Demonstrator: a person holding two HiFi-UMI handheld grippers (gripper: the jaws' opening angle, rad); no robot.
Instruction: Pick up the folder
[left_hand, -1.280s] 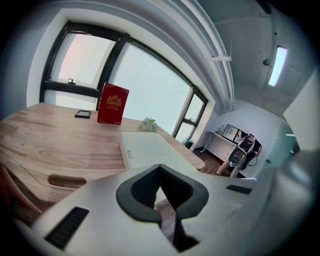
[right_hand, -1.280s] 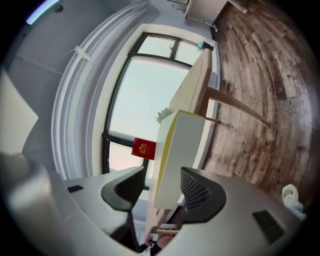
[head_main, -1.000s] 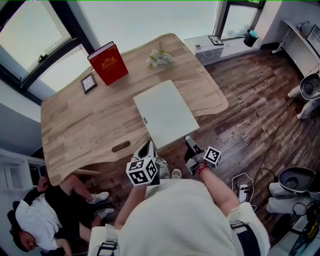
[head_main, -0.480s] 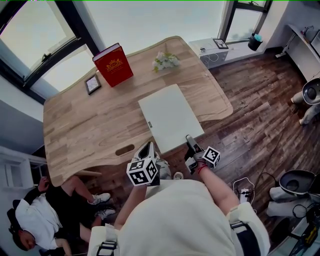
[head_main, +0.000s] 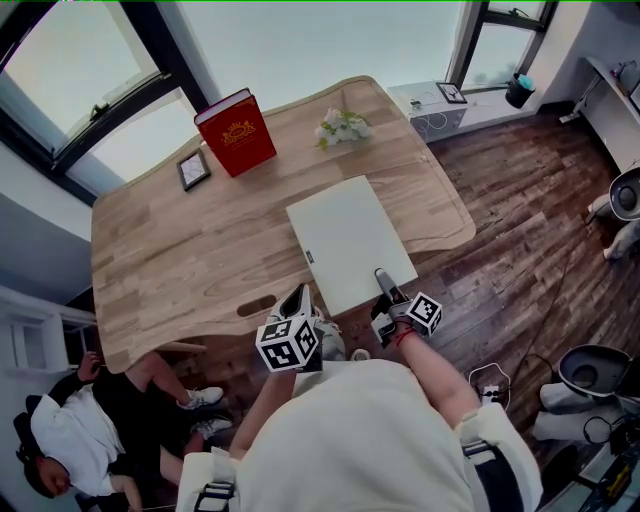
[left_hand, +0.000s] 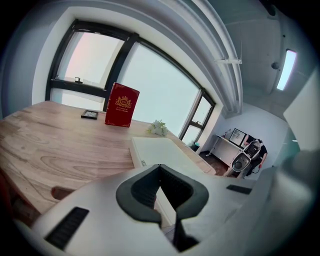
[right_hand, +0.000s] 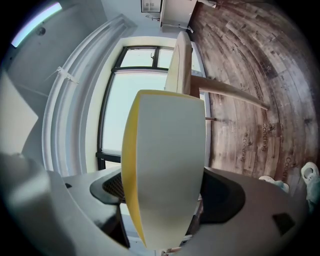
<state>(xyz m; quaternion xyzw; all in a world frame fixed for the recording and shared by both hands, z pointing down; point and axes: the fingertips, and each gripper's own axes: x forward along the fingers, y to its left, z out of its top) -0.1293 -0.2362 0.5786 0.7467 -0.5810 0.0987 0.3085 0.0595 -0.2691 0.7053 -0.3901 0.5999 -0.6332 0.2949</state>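
The fingers (right_hand: 112, 189) of the right gripper (head_main: 385, 287) stand released, having just been opening. The near right corner of the white folder (head_main: 350, 240) sits between them without being pinched. This gripper is rolled on its side, so one finger lies over the cover and the other under it. The left gripper (left_hand: 160, 167) has its fingers clenched tip to tip on nothing and hovers just off the near edge of the bench (head_main: 180, 250), beside the folder's near left corner. The folder lies flat on the bench, its near end jutting over the edge. At the far side stand a red book (head_main: 236, 132), a small picture frame (head_main: 193, 170) and a spray of white flowers (head_main: 343, 127).
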